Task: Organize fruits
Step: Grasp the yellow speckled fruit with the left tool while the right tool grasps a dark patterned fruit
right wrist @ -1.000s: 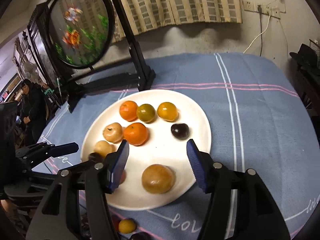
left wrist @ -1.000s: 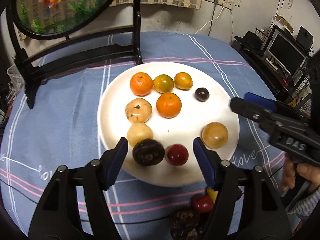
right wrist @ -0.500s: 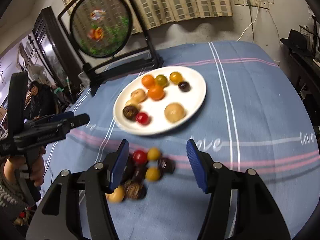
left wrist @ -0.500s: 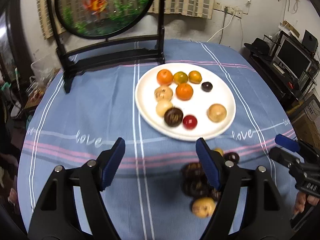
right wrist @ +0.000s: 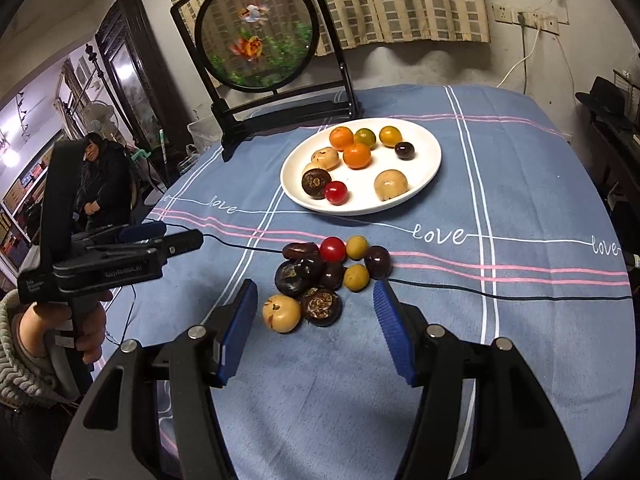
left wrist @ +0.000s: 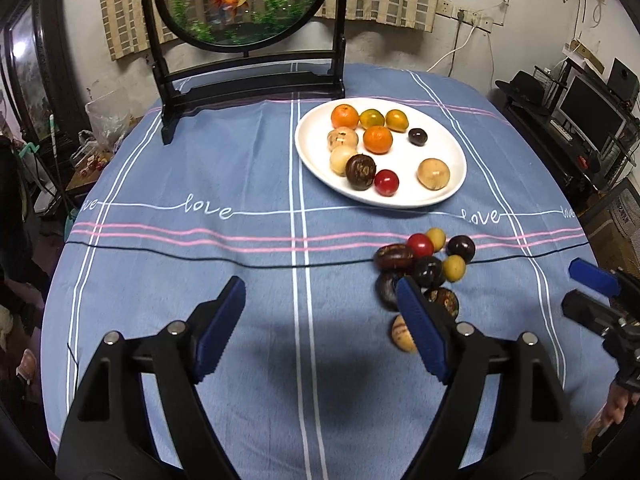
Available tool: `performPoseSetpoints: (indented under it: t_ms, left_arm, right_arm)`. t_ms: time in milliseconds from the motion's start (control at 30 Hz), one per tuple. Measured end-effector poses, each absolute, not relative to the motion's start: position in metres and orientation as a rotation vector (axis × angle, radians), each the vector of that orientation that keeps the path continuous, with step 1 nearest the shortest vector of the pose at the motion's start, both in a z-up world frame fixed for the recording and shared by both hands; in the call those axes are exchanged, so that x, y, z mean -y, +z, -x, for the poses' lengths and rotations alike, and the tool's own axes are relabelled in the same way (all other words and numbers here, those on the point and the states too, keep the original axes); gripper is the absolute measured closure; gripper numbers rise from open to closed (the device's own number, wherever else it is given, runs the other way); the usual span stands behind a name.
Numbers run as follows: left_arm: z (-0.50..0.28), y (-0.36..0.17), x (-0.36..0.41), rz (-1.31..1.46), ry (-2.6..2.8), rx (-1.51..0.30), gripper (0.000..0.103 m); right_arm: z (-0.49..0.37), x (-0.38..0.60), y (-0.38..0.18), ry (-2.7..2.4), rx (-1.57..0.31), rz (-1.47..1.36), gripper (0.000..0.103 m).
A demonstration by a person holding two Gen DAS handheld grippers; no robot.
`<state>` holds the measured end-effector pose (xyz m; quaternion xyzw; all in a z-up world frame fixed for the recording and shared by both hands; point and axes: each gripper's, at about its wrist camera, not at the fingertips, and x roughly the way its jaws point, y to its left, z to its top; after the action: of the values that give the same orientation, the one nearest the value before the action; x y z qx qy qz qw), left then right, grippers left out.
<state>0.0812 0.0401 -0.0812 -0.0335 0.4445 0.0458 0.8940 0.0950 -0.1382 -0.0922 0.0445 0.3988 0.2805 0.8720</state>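
Covering the bench (right wrist: pixel 520 184), a blue striped cloth (left wrist: pixel 200 280) lies beneath both tools: left tool (left wrist: pixel 320 328) opening, empty; right tool (right wrist: pixel 312 328) half-open, empty; curtained wall (right wrist: pixel 400 8) beyond.

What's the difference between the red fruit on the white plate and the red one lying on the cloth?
The red fruit on the plate rests inside the white plate, touching a dark brown fruit on one side only. The red fruit on the cloth lies on the blue tablecloth, packed at the far edge of a loose pile, with a yellow fruit beside it. It is also nearer both grippers. Both are small, round, glossy and alike in size.
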Motion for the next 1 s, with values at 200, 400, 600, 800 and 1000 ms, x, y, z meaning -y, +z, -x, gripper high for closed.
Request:
performPoseSetpoints:
  t_ms: [200,400,600,800,1000]
  left_arm:
    - [-0.07,-0.09,-0.038,0.076,0.084,-0.947,0.02]
    - [-0.062,-0.121,-0.023,0.059,0.031,-1.01,0.02]
    - [-0.067,-0.14,0.0,0.035,-0.048,-1.025,0.02]
    - [-0.084,-0.161,0.023,0.034,-0.125,-1.061,0.035]
    - [-0.096,-0.181,0.028,0.067,-0.15,-1.109,0.057]
  right_arm:
    - [-0.089,0.148,-0.089,0.569,-0.826,-0.108,0.042]
    - [-0.079,0.167,-0.088,0.53,-0.817,-0.12,0.042]
    - [-0.072,0.19,-0.091,0.475,-0.831,-0.144,0.042]
    - [-0.064,0.215,-0.09,0.417,-0.829,-0.154,0.042]
    - [-0.059,0.233,-0.094,0.37,-0.836,-0.173,0.041]
